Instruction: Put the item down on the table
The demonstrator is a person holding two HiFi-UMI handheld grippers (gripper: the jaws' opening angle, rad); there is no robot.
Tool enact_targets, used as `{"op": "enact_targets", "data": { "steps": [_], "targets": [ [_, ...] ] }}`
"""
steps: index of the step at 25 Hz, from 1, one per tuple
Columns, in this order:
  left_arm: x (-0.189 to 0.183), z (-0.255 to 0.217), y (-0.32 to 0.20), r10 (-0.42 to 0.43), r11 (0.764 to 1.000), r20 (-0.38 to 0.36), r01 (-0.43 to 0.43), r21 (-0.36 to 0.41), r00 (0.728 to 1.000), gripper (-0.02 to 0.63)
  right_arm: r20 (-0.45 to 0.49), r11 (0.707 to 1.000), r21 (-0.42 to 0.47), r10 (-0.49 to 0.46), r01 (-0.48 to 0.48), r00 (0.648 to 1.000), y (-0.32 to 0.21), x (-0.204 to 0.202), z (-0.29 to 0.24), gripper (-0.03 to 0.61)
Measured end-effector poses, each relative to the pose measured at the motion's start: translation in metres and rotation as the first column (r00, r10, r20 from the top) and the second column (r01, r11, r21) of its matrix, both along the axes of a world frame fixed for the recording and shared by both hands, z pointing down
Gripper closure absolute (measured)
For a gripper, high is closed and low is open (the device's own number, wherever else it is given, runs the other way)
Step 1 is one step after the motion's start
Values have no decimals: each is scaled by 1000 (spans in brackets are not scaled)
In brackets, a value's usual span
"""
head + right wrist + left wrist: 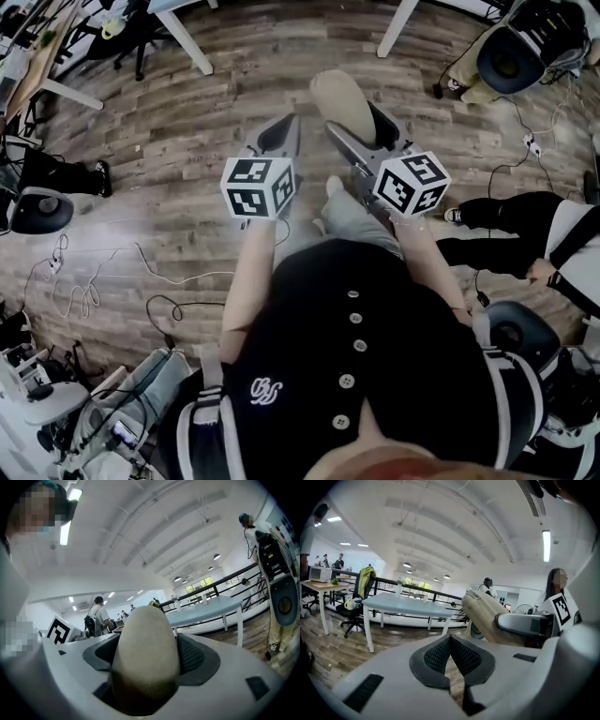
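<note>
Right claw: clamped on the item, a smooth, tan, rounded oblong. Dark ribbed pads press it from both sides. Its lower end sinks into shadow in the claw's throat and can't be made out; what it is made of can't be told either.

Head view: the item sticks out past the right claw, in the air over the wood-plank floor. It touches no bench. The part between the jaws is covered by the claw body.

Left claw: jaws together, pads meeting at the tips, nothing between them. Head view shows the left claw just beside the right one, both level in front of the person's torso.

Left gripper view: the item shows side-on, its rear cut off by the right claw's jaw.

Benches: a pale blue-topped bench on white legs stands well beyond both claws and also shows in the right gripper view. In the head view only white legs show, with the tops cut off by the frame edge.

Writing: each marker cube bears black-and-white square codes and no words. The white script logo on the person's dark shirt is too small and curled to read.
</note>
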State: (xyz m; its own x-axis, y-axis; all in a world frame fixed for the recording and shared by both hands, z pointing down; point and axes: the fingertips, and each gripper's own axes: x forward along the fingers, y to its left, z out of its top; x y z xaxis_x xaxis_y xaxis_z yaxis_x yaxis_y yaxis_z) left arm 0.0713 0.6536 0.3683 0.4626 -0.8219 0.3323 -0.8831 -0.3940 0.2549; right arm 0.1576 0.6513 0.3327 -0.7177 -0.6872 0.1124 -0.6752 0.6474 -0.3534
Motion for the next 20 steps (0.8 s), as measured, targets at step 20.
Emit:
{"op": "enact_targets", "data": {
  "steps": [20],
  "targets": [
    [-14, -3, -234, -63, 998, 35, 63, 5, 997, 606, 13, 993, 85, -81, 80, 997, -237, -15, -19, 197]
  ]
}}
